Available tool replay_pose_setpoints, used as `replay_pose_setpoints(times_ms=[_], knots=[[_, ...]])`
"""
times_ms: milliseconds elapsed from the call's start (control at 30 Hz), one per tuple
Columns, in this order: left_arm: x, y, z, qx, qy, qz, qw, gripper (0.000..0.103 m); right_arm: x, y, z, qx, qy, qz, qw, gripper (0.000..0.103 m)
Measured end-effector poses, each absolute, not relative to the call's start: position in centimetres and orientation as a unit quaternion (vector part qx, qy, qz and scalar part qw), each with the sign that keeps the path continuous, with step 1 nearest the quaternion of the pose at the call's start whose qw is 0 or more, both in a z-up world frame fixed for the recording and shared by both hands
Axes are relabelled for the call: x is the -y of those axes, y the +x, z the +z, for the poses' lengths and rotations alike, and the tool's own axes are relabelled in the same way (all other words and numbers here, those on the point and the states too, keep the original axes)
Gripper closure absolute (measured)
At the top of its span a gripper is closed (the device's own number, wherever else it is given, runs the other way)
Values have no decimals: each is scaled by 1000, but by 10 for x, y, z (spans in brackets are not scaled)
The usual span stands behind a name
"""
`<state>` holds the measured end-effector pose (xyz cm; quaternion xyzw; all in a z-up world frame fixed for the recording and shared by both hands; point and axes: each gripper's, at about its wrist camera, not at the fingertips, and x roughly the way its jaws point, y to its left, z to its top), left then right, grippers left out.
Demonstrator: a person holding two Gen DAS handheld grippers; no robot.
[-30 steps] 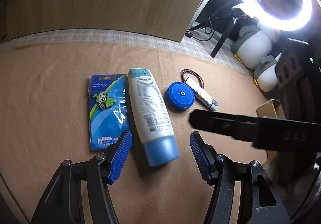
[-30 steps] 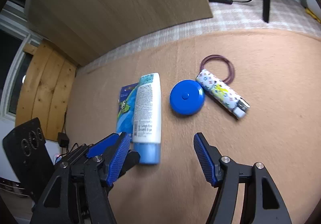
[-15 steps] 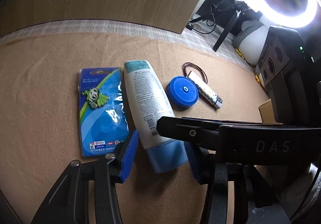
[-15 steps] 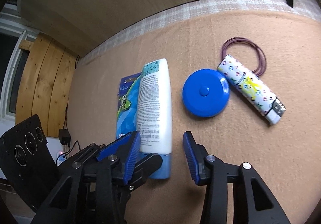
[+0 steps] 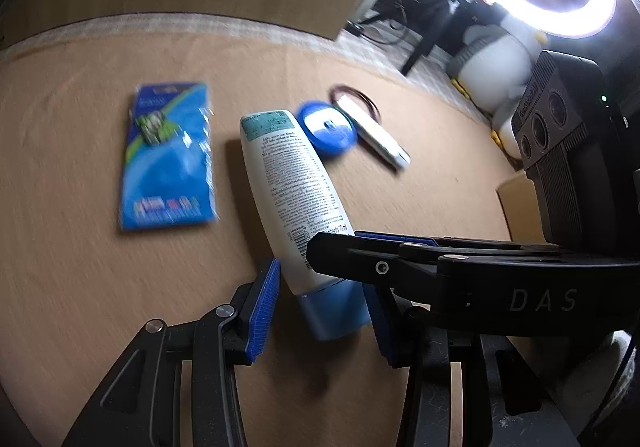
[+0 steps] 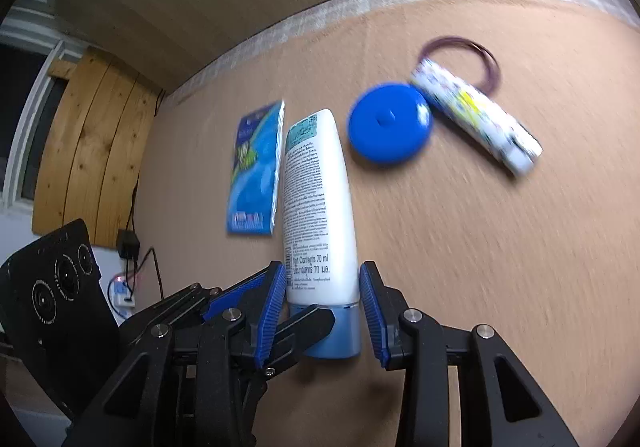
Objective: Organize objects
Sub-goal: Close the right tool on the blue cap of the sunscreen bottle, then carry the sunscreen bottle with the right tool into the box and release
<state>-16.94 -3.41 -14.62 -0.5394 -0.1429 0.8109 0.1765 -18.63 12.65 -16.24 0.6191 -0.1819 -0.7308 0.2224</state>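
Both grippers are closing in on the white tube (image 6: 320, 215), where a second earlier they were hovering wide of it with jaws spread. The right gripper (image 6: 323, 321) is now pinching the tube just above its blue cap (image 6: 334, 335), pads pressed to both sides, while the left gripper (image 5: 320, 311) is straddling the cap from the other side, its pads right at the plastic and apparently gripping. The tube is lying cap toward the grippers, and it seems to be tilting up off the tan mat (image 6: 460, 247), now apart from the blue blister pack (image 5: 168, 159) it was resting beside. The blue round case (image 6: 390, 125), the patterned lighter (image 6: 476, 119) and the hair tie (image 6: 490, 61) are sitting undisturbed farther back. With the tube apparently secured, the sorting looks to be only beginning.
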Motion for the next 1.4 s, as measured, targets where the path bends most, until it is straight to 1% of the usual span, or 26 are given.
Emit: replay_pose_setpoints(times_ms=[300, 467, 700, 833, 900, 933, 1267, 1400], knots=[[-9, -118, -145, 126, -543, 806, 200, 58, -164, -146, -160, 172, 614, -743, 206, 68], [-35, -96, -144, 112, -548, 799, 222, 58, -192, -123, -163, 194, 609, -746, 187, 68], [-73, -74, -142, 93, -552, 788, 255, 57, -226, -96, -162, 195, 605, -754, 164, 68], [-86, -67, -141, 80, -550, 788, 266, 56, -237, -87, -162, 199, 605, -755, 158, 68], [-90, -67, -143, 81, -554, 784, 267, 51, -237, -86, -162, 194, 605, -756, 158, 68], [-91, -68, -145, 83, -557, 782, 266, 50, -237, -86, -162, 190, 606, -756, 161, 68], [-93, -71, -147, 98, -559, 780, 262, 49, -233, -86, -160, 160, 609, -759, 168, 66], [-97, -70, -142, 101, -556, 782, 263, 49, -236, -85, -157, 165, 606, -760, 164, 66]])
